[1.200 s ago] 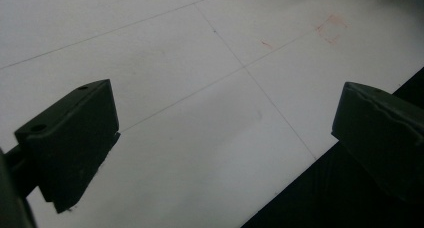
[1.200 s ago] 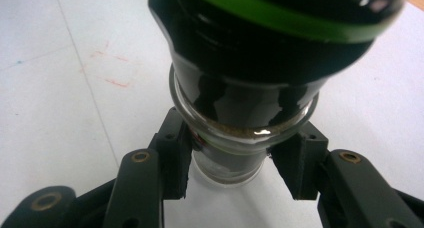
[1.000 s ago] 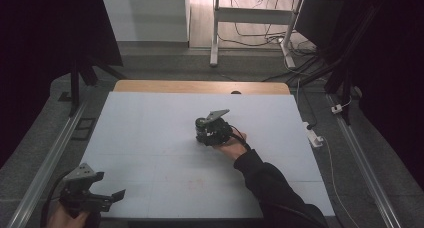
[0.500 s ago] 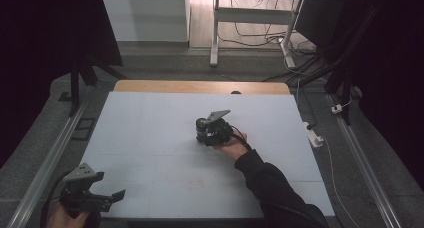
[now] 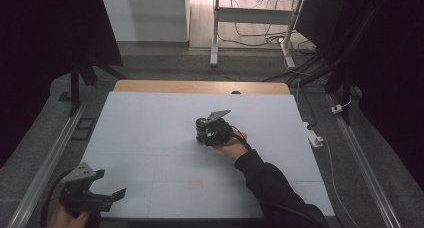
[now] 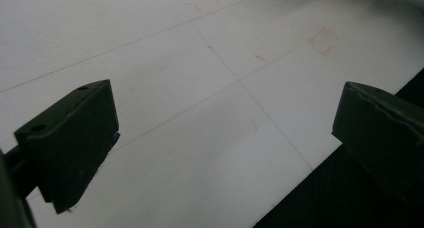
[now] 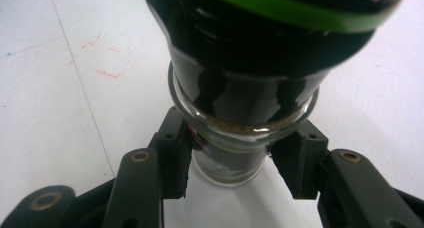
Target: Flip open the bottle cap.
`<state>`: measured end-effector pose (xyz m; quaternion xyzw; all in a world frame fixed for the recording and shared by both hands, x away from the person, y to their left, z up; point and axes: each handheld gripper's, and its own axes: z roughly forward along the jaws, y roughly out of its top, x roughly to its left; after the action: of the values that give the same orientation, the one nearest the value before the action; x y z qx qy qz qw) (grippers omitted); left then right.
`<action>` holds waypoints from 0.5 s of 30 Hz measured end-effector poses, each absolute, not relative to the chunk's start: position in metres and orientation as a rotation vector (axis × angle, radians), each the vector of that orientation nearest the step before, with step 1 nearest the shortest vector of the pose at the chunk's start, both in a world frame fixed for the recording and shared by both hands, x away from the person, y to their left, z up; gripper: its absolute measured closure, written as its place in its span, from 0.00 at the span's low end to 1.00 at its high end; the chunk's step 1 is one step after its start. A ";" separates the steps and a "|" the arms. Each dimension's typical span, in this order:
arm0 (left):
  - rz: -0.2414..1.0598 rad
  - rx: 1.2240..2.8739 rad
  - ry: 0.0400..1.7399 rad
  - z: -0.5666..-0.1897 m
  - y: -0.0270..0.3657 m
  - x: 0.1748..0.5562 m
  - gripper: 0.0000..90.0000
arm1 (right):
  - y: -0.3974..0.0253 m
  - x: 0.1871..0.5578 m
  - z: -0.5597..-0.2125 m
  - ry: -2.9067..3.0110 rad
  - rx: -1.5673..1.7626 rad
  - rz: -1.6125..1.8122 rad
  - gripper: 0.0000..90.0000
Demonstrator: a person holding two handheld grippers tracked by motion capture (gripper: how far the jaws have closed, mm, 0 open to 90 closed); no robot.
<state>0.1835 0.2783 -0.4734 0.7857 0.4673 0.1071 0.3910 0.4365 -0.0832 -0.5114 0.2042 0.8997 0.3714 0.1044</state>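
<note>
Landmark: white counter (image 5: 150, 138), faint grid lines and red scribbles on its surface.

Right claw (image 7: 232, 175) near the counter's centre, held by a hand (image 5: 231, 149) on a dark sleeve reaching in from the near edge. Its jaws are clamped on a glass jar (image 7: 235, 133) with a black cap carrying a green band; brownish grains line the inside of the glass. Jar base appears to rest on the counter, though contact is hard to confirm.

Left claw (image 5: 102, 198) at the counter's near-left corner, jaws spread wide with nothing between them, hanging over the counter's edge.
</note>
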 end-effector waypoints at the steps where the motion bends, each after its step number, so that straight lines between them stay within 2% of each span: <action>1: 0.272 1.997 1.184 -0.473 0.278 0.184 0.00 | -0.083 0.436 -0.511 2.652 0.602 1.095 0.58; 15: 0.288 1.982 1.060 -0.471 0.267 0.200 0.00 | -0.084 0.436 -0.512 2.650 0.597 1.100 0.58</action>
<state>0.2002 0.2670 -0.4708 0.7921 0.4236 0.1152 0.4242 0.4364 -0.0836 -0.5120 0.2026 0.8991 0.3734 0.1052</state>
